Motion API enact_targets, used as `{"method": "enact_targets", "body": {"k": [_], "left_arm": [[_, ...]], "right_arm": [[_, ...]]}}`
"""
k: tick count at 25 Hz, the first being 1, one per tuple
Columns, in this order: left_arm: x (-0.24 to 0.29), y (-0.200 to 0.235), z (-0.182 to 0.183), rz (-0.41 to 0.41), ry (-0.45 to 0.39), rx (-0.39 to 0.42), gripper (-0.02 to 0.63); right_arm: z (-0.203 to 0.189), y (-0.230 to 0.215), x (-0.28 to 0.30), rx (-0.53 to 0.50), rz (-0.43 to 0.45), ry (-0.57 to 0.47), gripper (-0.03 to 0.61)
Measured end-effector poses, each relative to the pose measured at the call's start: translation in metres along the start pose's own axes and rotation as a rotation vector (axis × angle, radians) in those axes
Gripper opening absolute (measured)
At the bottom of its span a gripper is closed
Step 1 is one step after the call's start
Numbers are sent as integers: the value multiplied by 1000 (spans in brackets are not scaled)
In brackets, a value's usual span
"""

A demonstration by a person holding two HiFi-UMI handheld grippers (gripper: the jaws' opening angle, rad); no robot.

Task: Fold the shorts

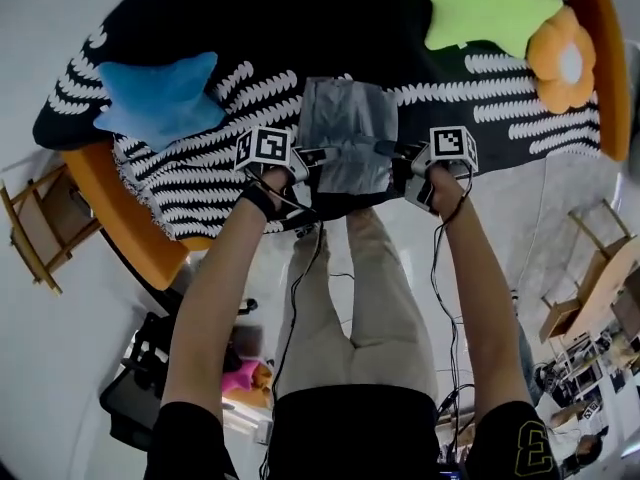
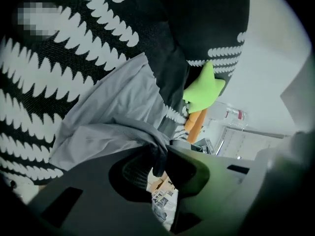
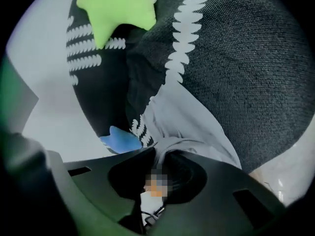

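Grey shorts point(image 1: 345, 133) lie on a black sofa cover with white leaf stripes point(image 1: 200, 168), at its near edge. My left gripper point(image 1: 305, 158) is shut on the shorts' near left edge; the grey cloth point(image 2: 123, 112) runs down into its jaws point(image 2: 158, 161). My right gripper point(image 1: 395, 153) is shut on the near right edge, where a bunched fold of the shorts point(image 3: 182, 127) goes between its jaws point(image 3: 160, 156). The near part of the shorts hangs lifted between both grippers.
A blue star cushion point(image 1: 160, 93) lies at the sofa's left, a green star cushion point(image 1: 485, 3) and an orange flower cushion point(image 1: 562, 60) at the back right. The sofa's orange rim point(image 1: 130, 228) runs along the near left. Wooden chairs point(image 1: 40, 223) stand on the floor.
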State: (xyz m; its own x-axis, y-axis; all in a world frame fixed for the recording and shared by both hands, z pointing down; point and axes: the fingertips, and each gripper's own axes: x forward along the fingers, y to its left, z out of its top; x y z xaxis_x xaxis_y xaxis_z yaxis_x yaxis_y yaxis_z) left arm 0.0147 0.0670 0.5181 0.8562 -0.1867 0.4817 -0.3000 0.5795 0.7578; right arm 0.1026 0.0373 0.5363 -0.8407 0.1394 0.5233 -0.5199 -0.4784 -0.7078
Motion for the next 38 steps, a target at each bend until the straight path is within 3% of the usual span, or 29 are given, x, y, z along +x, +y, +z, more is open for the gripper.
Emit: {"method": "enact_targets", "body": {"k": [9, 13, 16, 20, 24, 28, 30, 32, 33, 35, 36, 38], "left_arm": [[2, 1, 34, 22, -69, -69, 77], [1, -8, 50, 13, -83, -49, 84], [2, -7, 58, 13, -109, -44, 146], [2, -20, 77, -20, -157, -31, 220], [-17, -65, 101, -112, -233, 36, 276], [-25, -65, 129, -148, -342, 80, 273], [-27, -58, 124, -43, -299, 172, 240], [-28, -39, 95, 83, -170, 268, 224], [-25, -28, 75, 105, -93, 287, 224], [-12, -8, 45, 68, 19, 252, 200], [-4, 0, 42, 44, 38, 222, 189], [1, 7, 66, 19, -8, 187, 187]], "right_arm": [[26, -1, 20, 62, -5, -36, 74], [40, 6, 22, 59, 22, -57, 77], [45, 3, 23, 66, 31, -75, 96], [65, 26, 15, 69, 181, -118, 261], [86, 68, -10, 17, 281, -207, 268], [101, 62, -18, -42, 327, -261, 235], [89, 60, -13, -156, 278, -179, 210], [59, 50, 1, -267, 193, -57, 212], [43, 40, 10, -292, 145, -8, 212], [20, 22, 31, -274, 102, 56, 210], [15, 19, 44, -247, 113, 75, 187], [21, 26, 68, -204, 144, 70, 160]]}}
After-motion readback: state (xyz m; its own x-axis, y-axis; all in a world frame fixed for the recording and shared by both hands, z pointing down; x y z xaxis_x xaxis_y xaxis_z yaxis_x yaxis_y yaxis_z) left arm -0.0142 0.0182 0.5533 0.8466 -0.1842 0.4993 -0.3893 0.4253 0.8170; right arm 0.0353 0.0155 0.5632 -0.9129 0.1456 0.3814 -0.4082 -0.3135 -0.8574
